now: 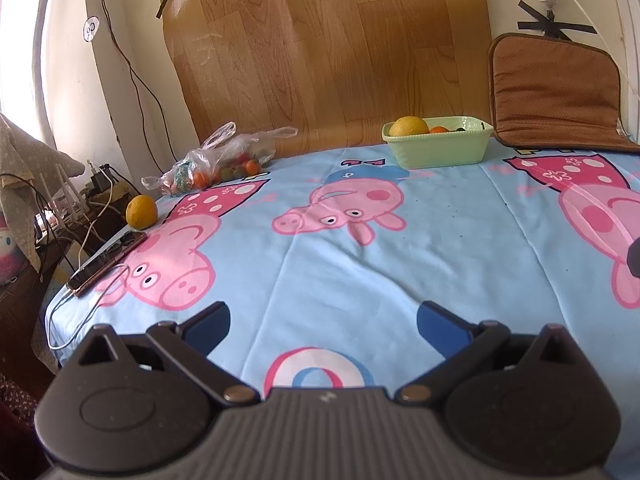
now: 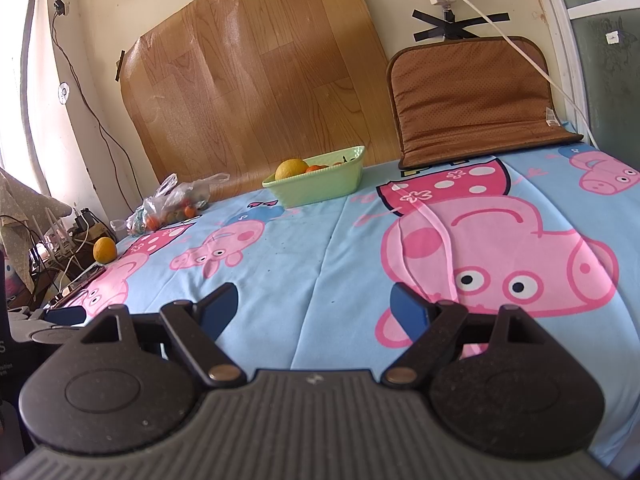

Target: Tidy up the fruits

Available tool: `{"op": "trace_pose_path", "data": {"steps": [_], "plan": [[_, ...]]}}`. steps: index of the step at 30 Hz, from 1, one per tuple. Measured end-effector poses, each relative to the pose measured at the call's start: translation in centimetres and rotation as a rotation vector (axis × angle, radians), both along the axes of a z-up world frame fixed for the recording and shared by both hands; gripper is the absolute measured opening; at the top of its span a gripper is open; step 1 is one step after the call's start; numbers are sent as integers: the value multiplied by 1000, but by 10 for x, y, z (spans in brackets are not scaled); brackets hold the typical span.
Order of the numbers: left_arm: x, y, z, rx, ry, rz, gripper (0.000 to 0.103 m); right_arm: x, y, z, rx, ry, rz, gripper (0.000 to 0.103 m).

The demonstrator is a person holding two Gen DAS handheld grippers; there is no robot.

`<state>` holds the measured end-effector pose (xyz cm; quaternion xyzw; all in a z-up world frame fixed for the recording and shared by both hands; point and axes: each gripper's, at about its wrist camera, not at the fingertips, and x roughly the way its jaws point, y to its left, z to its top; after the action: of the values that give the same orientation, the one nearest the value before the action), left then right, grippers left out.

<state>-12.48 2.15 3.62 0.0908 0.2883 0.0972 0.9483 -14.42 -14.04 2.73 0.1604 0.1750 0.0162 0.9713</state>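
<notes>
The bed sheet (image 1: 360,264) runs off frame at its edges. At the back, the green basket (image 1: 438,148) hides most of its fruit. The plastic bag (image 1: 216,160) blurs its contents. A loose orange (image 1: 141,211) sits at the sheet's edge. Left claw (image 1: 323,322) and right claw (image 2: 314,308) gape, empty.

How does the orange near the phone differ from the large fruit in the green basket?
The loose orange lies alone on the bedsheet at its left edge; the basket fruit sits inside the green basket beside smaller orange fruits. The loose orange is deeper orange; the basket fruit is paler yellow. Both are round citrus.
</notes>
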Motion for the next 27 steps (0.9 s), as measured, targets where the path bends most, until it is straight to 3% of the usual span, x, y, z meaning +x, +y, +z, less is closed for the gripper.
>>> {"op": "trace_pose_path", "data": {"steps": [27], "plan": [[1,0,2,-39,14,-49,103,0,0,0,0,0,1,85]]}}
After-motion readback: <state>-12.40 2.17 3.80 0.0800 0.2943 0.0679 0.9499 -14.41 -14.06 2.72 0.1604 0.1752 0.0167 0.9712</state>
